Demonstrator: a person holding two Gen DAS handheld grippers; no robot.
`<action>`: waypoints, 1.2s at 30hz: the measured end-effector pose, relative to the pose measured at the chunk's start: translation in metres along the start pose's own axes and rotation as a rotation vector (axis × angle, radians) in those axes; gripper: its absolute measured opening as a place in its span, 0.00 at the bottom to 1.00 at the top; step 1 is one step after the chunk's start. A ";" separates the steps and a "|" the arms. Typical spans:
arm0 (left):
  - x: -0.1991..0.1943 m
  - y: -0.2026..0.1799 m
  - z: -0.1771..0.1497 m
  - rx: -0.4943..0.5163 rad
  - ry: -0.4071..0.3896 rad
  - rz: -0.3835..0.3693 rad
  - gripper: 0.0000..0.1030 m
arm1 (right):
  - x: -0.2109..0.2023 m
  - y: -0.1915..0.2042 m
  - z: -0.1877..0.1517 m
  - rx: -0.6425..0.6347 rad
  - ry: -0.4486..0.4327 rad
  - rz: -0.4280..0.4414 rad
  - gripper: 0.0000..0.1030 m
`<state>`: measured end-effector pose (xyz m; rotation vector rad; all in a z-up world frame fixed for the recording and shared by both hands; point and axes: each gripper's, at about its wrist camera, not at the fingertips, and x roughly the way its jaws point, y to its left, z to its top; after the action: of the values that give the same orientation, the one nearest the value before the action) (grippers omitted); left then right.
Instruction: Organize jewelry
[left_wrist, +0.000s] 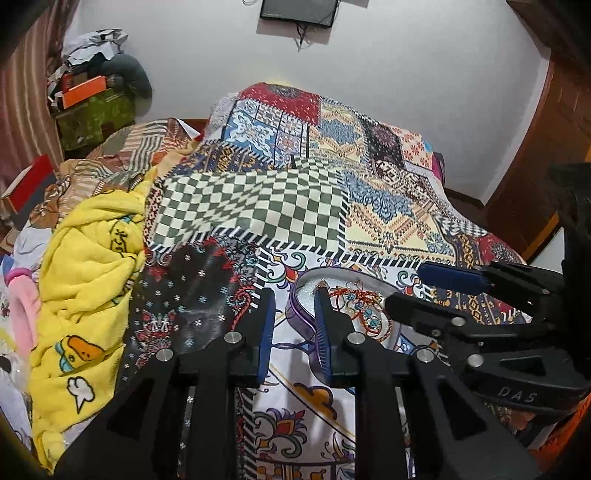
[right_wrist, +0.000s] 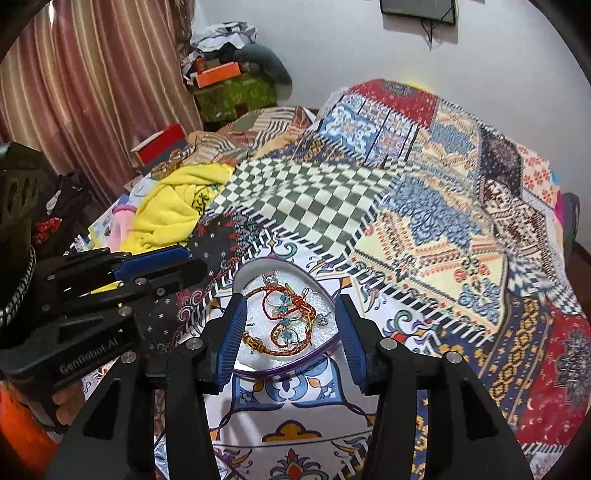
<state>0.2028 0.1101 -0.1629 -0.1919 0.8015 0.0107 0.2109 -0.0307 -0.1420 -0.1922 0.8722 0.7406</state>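
Observation:
A heart-shaped tray with a purple rim (right_wrist: 288, 369) and white lining lies on the patterned bedspread. Inside it are red cord bracelets with blue beads (right_wrist: 286, 317), a gold clasp piece (right_wrist: 255, 343) and small silver pieces. My right gripper (right_wrist: 291, 332) is open and wide, with its fingers on either side of the tray. My left gripper (left_wrist: 294, 332) is open at the tray's left rim (left_wrist: 297, 314), with the bracelets (left_wrist: 364, 306) just to its right. Each gripper shows in the other view: the right gripper (left_wrist: 421, 290) and the left gripper (right_wrist: 194, 264).
A patchwork bedspread (left_wrist: 332, 177) covers the bed. A yellow duck blanket (left_wrist: 88, 280) and a pink item (left_wrist: 26, 306) are bunched at the left. Boxes (right_wrist: 221, 77) are stacked by the curtain (right_wrist: 92, 92). A wooden cabinet (left_wrist: 546, 147) stands at the right.

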 end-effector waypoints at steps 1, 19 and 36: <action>-0.004 -0.001 0.000 0.000 -0.006 0.002 0.20 | -0.004 0.001 0.000 -0.002 -0.008 -0.005 0.44; -0.188 -0.057 0.004 0.104 -0.395 0.017 0.41 | -0.198 0.042 -0.001 -0.010 -0.474 -0.146 0.48; -0.299 -0.089 -0.044 0.126 -0.730 0.130 0.95 | -0.270 0.085 -0.042 -0.006 -0.749 -0.315 1.00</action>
<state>-0.0294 0.0341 0.0362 -0.0072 0.0842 0.1445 0.0160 -0.1239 0.0454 -0.0434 0.1194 0.4596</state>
